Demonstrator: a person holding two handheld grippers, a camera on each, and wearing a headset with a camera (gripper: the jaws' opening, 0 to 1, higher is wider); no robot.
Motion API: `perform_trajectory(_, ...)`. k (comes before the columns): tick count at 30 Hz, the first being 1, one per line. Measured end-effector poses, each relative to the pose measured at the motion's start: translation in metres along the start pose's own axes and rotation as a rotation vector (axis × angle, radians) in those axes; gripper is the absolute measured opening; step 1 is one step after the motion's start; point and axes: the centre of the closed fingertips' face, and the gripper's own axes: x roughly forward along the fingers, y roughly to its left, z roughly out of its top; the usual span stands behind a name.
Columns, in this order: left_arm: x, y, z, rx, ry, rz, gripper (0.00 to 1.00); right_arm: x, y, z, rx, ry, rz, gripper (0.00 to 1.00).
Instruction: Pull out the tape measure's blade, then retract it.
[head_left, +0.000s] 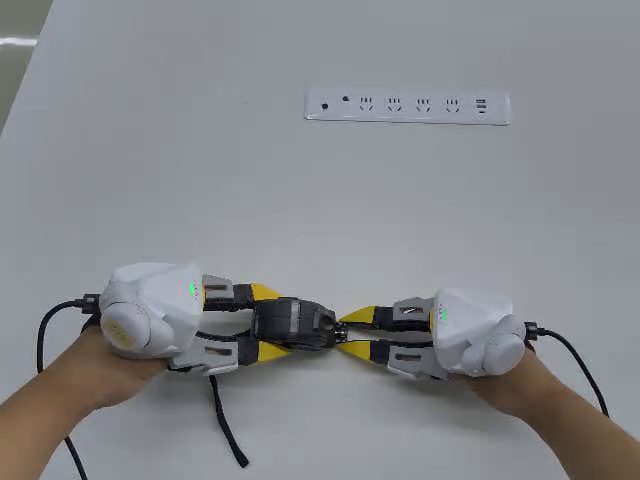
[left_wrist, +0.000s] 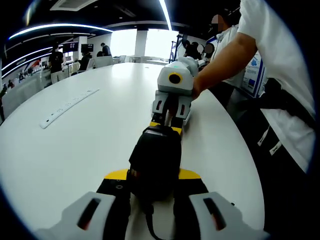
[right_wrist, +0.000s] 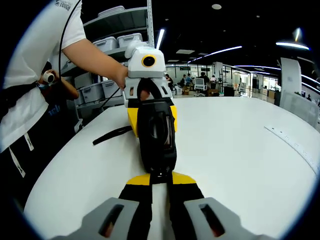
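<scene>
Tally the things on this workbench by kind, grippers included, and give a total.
grippers: 2, the left gripper and the right gripper
tape measure: 1
power strip: 1
Total: 4

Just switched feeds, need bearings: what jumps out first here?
A black tape measure sits clamped in the left tool, low and centre in the head view. The right tool meets it nose to nose, jaws pinched at its end. A white power strip lies farther back.
</scene>
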Motion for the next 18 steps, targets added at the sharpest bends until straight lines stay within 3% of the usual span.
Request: perform_trajectory(18, 0.0000, -0.0007, -0.0005, 0.011, 0.008, -0.010, 0.29, -0.0099, 0.0007, -0.0036, 0.031, -0.007, 0.006, 0.10)
